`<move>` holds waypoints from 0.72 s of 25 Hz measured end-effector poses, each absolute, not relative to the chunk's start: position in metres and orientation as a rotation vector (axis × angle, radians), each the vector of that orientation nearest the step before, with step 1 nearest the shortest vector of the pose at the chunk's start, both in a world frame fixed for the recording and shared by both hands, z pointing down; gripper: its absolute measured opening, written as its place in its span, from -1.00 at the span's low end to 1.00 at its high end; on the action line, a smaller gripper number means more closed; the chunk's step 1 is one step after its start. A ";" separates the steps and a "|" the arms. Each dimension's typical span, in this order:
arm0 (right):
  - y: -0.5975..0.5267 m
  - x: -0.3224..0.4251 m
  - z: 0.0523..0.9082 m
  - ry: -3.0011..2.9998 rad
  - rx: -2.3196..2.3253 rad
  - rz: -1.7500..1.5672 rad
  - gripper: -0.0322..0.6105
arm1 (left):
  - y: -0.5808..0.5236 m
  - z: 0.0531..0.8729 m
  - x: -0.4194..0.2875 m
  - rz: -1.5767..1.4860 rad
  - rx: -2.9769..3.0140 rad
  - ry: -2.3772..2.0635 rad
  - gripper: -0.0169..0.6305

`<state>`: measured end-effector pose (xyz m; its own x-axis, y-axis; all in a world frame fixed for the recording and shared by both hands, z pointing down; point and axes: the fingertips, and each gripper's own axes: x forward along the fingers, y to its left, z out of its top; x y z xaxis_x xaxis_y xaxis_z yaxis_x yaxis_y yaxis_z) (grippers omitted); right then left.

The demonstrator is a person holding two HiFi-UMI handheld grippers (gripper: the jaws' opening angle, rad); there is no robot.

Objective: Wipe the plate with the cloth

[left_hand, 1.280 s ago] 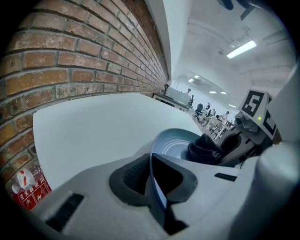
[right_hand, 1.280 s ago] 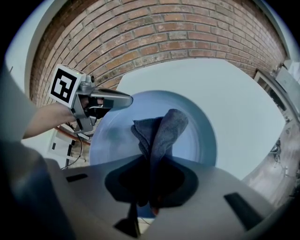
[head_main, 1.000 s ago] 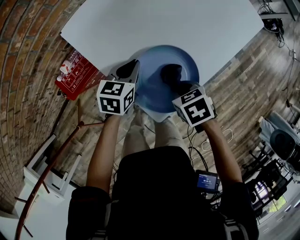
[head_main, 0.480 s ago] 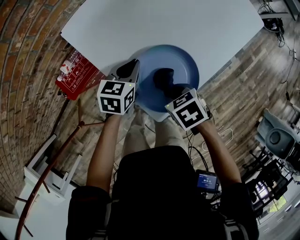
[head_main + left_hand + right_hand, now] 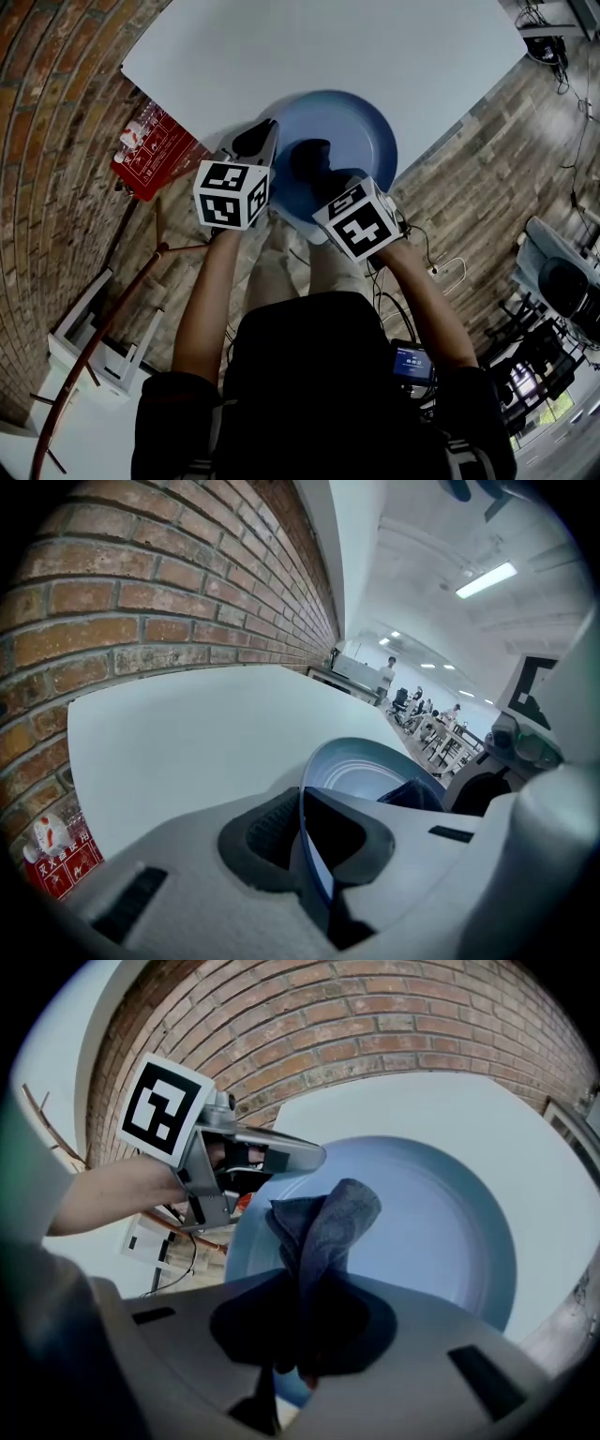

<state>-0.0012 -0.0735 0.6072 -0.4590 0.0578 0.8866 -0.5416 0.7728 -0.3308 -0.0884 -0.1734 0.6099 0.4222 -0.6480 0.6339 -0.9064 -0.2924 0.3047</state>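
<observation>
A round blue plate (image 5: 361, 127) lies at the near edge of the white table, slightly over the edge. My left gripper (image 5: 265, 141) is shut on the plate's left rim; in the left gripper view the thin rim (image 5: 309, 855) runs between the jaws. My right gripper (image 5: 323, 173) is shut on a dark blue-grey cloth (image 5: 309, 157), which rests on the plate's near-left part. In the right gripper view the bunched cloth (image 5: 323, 1227) stands up from the jaws over the plate (image 5: 441, 1232), with the left gripper (image 5: 300, 1159) on the rim behind it.
The white table (image 5: 309, 47) stretches away beyond the plate. A red printed sheet (image 5: 150, 145) lies by the table's left corner. Brick floor surrounds the table; a brick wall (image 5: 169, 583) runs along the left. A black device (image 5: 412, 361) hangs at my waist.
My right gripper has dragged the cloth leftward and toward me across the plate. The left gripper and the plate have stayed still.
</observation>
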 end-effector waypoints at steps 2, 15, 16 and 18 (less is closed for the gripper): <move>-0.074 -0.006 0.607 -1.943 0.350 0.710 -0.71 | -0.173 0.610 -0.088 0.526 2.043 -1.308 -0.86; -0.086 -0.032 0.605 -1.968 0.345 0.752 -0.71 | -0.174 0.608 -0.086 0.524 2.044 -1.307 -0.86; -0.087 -0.033 0.605 -1.968 0.346 0.752 -0.71 | -0.174 0.608 -0.086 0.524 2.044 -1.307 -0.86; -0.090 -0.035 0.605 -1.968 0.351 0.755 -0.71 | -0.174 0.609 -0.087 0.524 2.044 -1.308 -0.86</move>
<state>-0.0354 -0.0899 0.6054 -0.4951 0.0661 0.8663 -0.5303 0.7668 -0.3616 -0.0871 -0.1736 0.6087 0.4234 -0.6477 0.6335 -0.9059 -0.2937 0.3052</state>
